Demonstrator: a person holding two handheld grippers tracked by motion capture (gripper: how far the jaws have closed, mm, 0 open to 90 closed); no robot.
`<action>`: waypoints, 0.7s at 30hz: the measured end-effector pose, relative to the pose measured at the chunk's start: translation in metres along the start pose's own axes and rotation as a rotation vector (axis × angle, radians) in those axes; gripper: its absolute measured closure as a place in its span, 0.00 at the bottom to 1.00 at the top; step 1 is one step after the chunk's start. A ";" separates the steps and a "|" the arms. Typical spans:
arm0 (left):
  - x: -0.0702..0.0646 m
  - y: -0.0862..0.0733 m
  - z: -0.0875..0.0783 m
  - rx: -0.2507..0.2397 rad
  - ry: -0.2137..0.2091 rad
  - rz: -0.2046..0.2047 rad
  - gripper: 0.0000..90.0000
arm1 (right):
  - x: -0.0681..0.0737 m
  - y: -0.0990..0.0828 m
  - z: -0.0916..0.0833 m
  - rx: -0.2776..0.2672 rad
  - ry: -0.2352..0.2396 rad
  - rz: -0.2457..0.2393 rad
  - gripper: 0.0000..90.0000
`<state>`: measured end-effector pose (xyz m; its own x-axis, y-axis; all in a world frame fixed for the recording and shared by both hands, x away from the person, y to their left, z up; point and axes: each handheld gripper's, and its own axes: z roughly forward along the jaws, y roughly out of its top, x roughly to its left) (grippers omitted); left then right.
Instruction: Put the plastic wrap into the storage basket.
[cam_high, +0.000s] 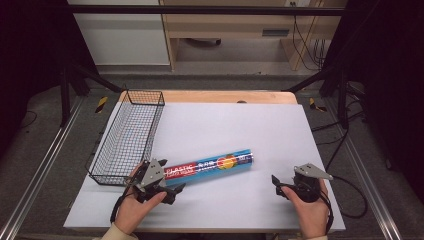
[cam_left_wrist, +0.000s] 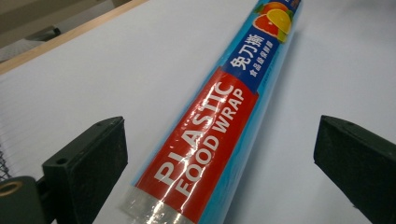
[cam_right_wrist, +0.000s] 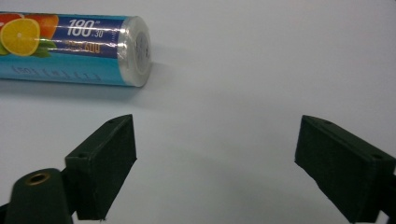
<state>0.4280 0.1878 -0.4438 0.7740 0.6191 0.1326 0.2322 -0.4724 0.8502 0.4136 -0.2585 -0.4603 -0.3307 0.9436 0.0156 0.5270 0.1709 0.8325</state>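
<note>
This looks like a lab set up for recording, not a home. A table with a pale wooden edge, covered by a white sheet, stands inside a dark metal frame with rails along the grey floor. Black cables hang by plain wooden furniture at the back, and the sides fall into darkness

Both handheld grippers are black. The left gripper and the right gripper each carry a grey three-cornered plate on top and trail a black cable. Each jaw is a flat dark block with small screw holes. A beige sleeve cuff shows at 7 o'clock.
</note>
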 end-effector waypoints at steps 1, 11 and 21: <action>0.000 0.000 0.000 0.000 0.000 0.000 0.03 | 0.000 0.000 0.000 0.000 0.000 0.000 0.15; 0.000 0.006 -0.001 0.019 -0.072 0.031 0.03 | 0.003 0.000 -0.003 -0.001 0.036 0.010 0.19; 0.008 0.047 0.022 0.163 -0.142 0.171 0.04 | 0.004 0.000 -0.001 0.001 0.040 -0.008 0.16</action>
<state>0.4584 0.1567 -0.4143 0.8825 0.4324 0.1847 0.1737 -0.6648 0.7265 0.4114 -0.2556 -0.4594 -0.3661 0.9301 0.0309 0.5248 0.1790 0.8322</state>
